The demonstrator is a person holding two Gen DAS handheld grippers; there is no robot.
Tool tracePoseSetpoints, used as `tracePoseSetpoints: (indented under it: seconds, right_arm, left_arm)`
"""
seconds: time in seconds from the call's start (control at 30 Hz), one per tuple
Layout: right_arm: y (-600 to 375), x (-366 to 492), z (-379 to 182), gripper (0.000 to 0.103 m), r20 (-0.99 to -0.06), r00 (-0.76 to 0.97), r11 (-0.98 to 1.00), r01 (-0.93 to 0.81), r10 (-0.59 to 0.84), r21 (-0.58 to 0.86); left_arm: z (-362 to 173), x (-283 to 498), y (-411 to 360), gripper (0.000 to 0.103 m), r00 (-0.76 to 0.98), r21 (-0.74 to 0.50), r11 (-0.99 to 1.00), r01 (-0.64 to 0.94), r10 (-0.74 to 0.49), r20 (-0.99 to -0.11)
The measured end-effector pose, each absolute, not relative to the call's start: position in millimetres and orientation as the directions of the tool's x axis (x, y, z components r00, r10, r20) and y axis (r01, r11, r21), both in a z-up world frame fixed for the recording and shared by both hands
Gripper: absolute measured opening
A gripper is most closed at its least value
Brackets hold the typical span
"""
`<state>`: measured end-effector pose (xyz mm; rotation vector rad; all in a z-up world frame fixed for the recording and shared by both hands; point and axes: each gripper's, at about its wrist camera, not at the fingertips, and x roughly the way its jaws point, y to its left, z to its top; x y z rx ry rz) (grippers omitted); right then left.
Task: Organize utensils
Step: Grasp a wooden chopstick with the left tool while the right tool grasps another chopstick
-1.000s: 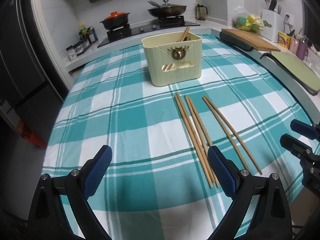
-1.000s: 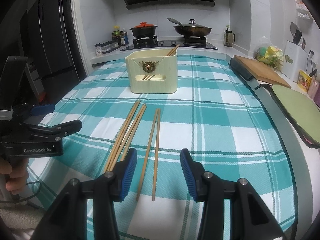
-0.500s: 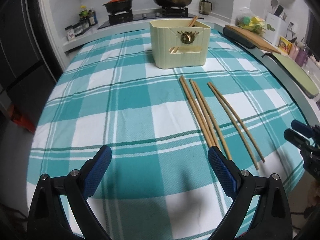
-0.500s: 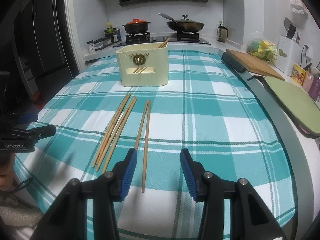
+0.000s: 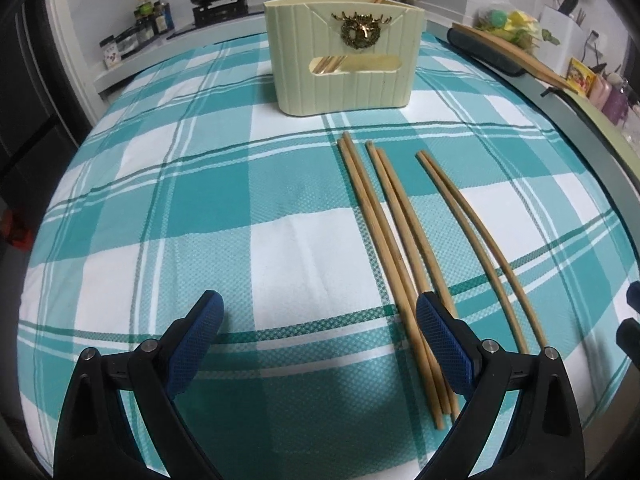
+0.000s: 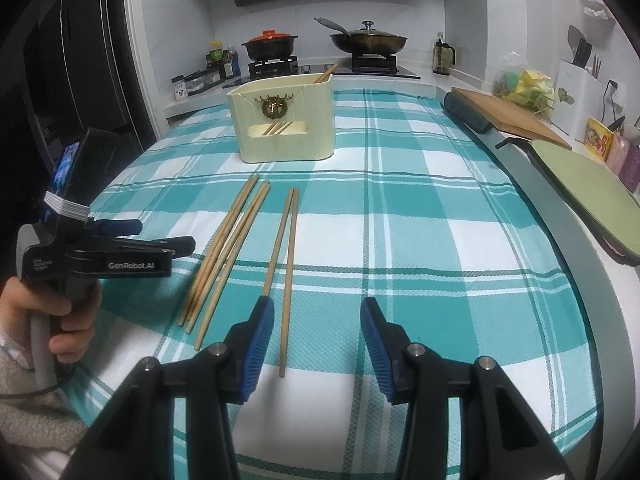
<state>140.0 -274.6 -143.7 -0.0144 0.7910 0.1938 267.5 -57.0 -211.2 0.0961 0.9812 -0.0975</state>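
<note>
Several wooden chopsticks [image 5: 394, 236] lie side by side on the teal checked tablecloth, also in the right wrist view [image 6: 228, 248]. A cream utensil holder [image 5: 344, 56] with a gold emblem stands behind them and holds a few chopsticks; it also shows in the right wrist view [image 6: 284, 120]. My left gripper [image 5: 320, 332] is open and empty, low over the cloth, its right finger over the leftmost sticks' near ends. My right gripper [image 6: 318, 332] is open and empty, straddling the near end of the rightmost pair [image 6: 288, 264].
A wooden cutting board [image 6: 508, 114] and a green mat [image 6: 592, 196] lie on the counter at the right. The stove with an orange-lidded pot [image 6: 270, 44] and a wok [image 6: 368, 40] is at the back. The table's edge runs along the right.
My left gripper has moved forward and lower toward the chopsticks and holder. My right gripper has moved slightly closer over the right pair. Both stay open.
</note>
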Motion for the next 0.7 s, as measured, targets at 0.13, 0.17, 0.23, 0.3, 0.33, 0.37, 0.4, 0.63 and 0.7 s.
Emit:
tracePoseSetpoints:
  seconds: [0.13, 0.17, 0.23, 0.3, 0.33, 0.37, 0.4, 0.63, 0.7]
  right_arm:
    - [-276.1, 141.8, -146.3, 0.046, -0.709, 0.684, 0.982, -0.18, 0.172, 0.065]
    - [-276.3, 142.4, -147.0, 0.046, -0.71, 0.683, 0.981, -0.18, 0.174, 0.066]
    - [-276.2, 142.7, -147.2, 0.046, -0.71, 0.682, 0.981, -0.18, 0.173, 0.066]
    - [-276.2, 143.2, -148.4, 0.046, -0.712, 0.68, 0.981, -0.183, 0.174, 0.065]
    - [-276.3, 143.9, -149.0, 0.046, -0.713, 0.679, 0.981, -0.182, 0.172, 0.063]
    - [-276.2, 144.4, -149.9, 0.046, -0.715, 0.679, 0.982, -0.182, 0.169, 0.06]
    - [-275.9, 145.3, -150.9, 0.046, -0.717, 0.677, 0.982, -0.181, 0.167, 0.058]
    - [-266.5, 163.9, -163.0, 0.046, -0.751, 0.64, 0.979, -0.202, 0.162, 0.04]
    - [-261.5, 171.5, -168.0, 0.046, -0.764, 0.624, 0.976, -0.213, 0.165, 0.037]
  left_arm:
    - [-219.8, 274.1, -59.3, 0.097, 0.538, 0.063, 0.991, 0.115, -0.008, -0.843]
    - [-222.8, 275.8, -59.8, 0.097, 0.53, 0.067, 0.991, 0.112, -0.003, -0.848]
    - [-225.3, 277.3, -58.9, 0.097, 0.526, 0.042, 0.993, 0.112, -0.023, -0.85]
    - [-226.4, 279.2, -59.3, 0.098, 0.522, 0.03, 0.993, 0.11, -0.032, -0.852]
    - [-226.7, 280.0, -59.5, 0.098, 0.521, 0.029, 0.994, 0.11, -0.032, -0.853]
    - [-227.3, 280.9, -59.6, 0.098, 0.52, 0.027, 0.994, 0.109, -0.034, -0.854]
    - [-227.6, 282.0, -59.9, 0.098, 0.519, 0.021, 0.994, 0.108, -0.038, -0.854]
    - [-233.4, 286.2, -57.4, 0.098, 0.506, 0.026, 0.995, 0.099, -0.028, -0.862]
    - [-232.9, 286.2, -58.0, 0.098, 0.505, 0.029, 0.995, 0.1, -0.026, -0.863]
